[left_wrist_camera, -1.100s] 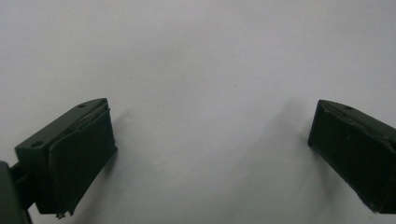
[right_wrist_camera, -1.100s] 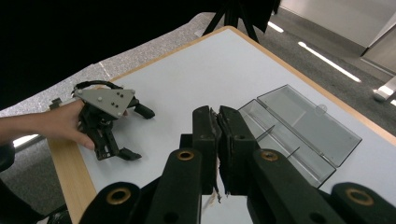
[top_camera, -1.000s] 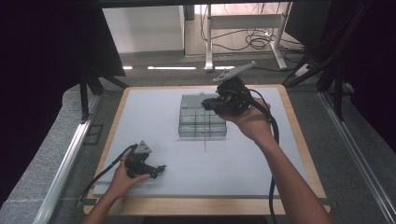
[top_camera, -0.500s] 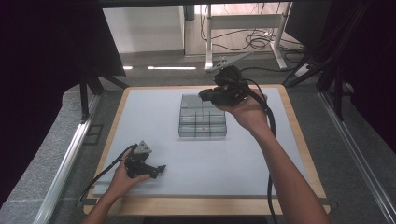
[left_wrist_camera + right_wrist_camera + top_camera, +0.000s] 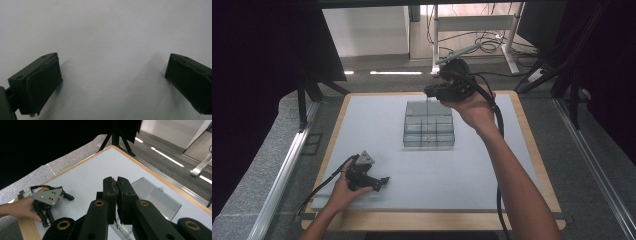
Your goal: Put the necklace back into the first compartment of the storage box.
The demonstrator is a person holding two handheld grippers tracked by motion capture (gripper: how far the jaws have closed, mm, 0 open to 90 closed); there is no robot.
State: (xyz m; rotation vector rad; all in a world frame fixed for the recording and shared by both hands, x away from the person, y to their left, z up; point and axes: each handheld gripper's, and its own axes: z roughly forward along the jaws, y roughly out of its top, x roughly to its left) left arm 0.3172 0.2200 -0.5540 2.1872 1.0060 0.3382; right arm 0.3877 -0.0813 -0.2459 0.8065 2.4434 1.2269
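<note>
A clear plastic box (image 5: pixel 429 134) with several compartments stands in the middle of the white table (image 5: pixel 492 170). Its clear lid (image 5: pixel 156 197) lies open toward the far side. My right gripper (image 5: pixel 430 92) hovers above the box's far edge, held level, with its jaws pressed together (image 5: pixel 116 180). A thin dark line hangs from it down over the box; I cannot tell what it is. My left gripper (image 5: pixel 381 183) rests on the table at the near left, its jaws wide apart (image 5: pixel 112 72) with only bare table between them.
A wooden rim (image 5: pixel 532 150) frames the white table. Grey padded ledges and metal rails run along both sides. Beyond the far edge are stand legs and cables on the floor. The right gripper's cable trails down along the forearm.
The right gripper has risen and drawn back from over the box toward the table's far edge. The left hand and its gripper have stayed put.
</note>
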